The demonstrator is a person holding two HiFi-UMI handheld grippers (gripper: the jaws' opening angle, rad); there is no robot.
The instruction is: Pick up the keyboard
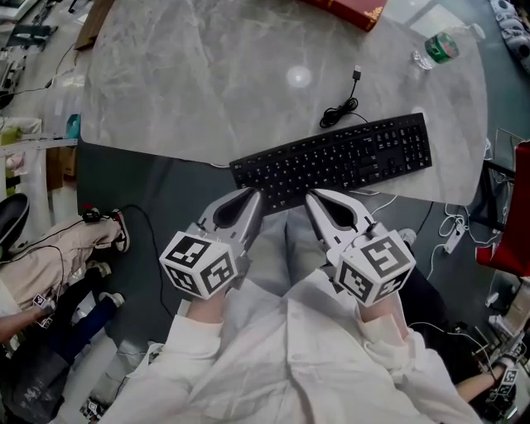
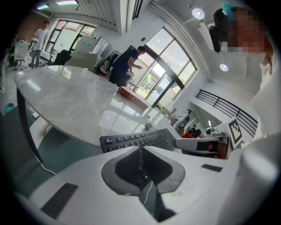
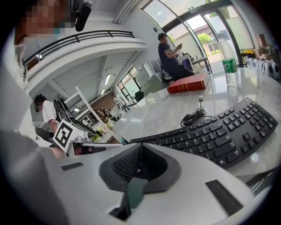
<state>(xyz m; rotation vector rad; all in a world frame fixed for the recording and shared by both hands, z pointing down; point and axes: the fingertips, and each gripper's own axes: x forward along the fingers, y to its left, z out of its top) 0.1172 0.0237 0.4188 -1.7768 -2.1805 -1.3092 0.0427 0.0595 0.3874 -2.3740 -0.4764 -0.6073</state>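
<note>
A black keyboard (image 1: 335, 159) lies slanted along the near edge of the pale marble table (image 1: 207, 74), its cable coiled behind it (image 1: 341, 109). My left gripper (image 1: 255, 195) hangs just short of the keyboard's near left end, jaws shut with nothing between them. My right gripper (image 1: 311, 198) hangs beside it near the keyboard's front edge, shut and empty too. In the left gripper view the keyboard (image 2: 140, 139) lies just past the closed tips (image 2: 141, 149). The right gripper view has the keyboard (image 3: 215, 134) to the right of the closed tips (image 3: 139, 147).
A plastic water bottle (image 1: 436, 47) and a red book (image 1: 352, 10) lie at the table's far right. Cables and a power strip (image 1: 453, 236) lie on the dark floor. A person stands beyond the table (image 2: 125, 66). Another person's legs (image 1: 58, 248) are at the left.
</note>
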